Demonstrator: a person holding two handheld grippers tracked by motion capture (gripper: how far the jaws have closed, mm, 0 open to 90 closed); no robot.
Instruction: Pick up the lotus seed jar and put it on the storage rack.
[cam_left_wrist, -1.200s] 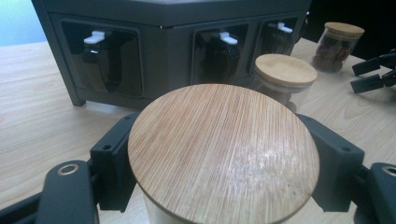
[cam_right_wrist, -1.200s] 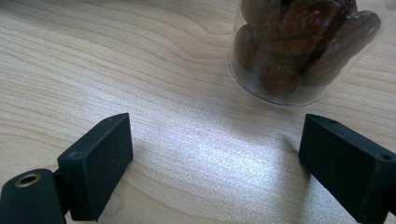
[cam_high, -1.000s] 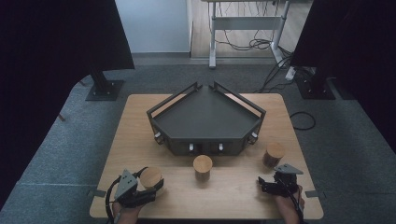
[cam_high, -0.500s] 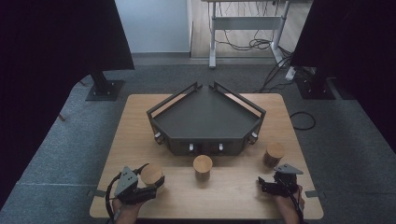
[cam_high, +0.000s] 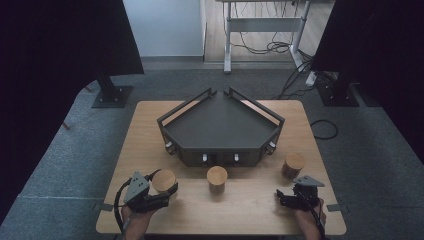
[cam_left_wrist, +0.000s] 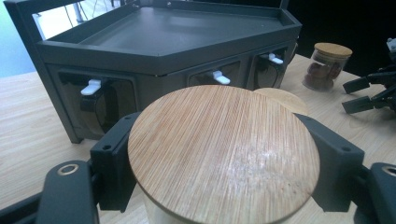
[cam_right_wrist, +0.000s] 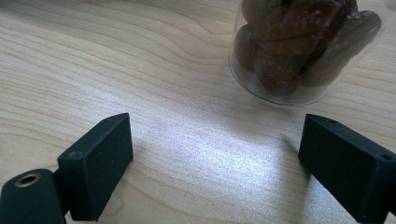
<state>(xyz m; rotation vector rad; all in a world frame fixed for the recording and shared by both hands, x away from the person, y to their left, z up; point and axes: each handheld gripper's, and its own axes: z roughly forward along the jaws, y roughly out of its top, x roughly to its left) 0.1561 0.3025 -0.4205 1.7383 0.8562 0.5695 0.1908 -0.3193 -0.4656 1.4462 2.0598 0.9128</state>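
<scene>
The left gripper squeezes the jar with the wooden lid from both sides, likely so it can be lifted. That jar stands near the table's front left corner. The right gripper waits with jaws apart, near the jar of brown fruit.

The high view is dim, with black curtains left and right and the wooden surface evenly lit from above under soft shadows. In the right gripper view a pale sheen glares off the surface between the tongs. The near bamboo lid looks slightly soft.
</scene>
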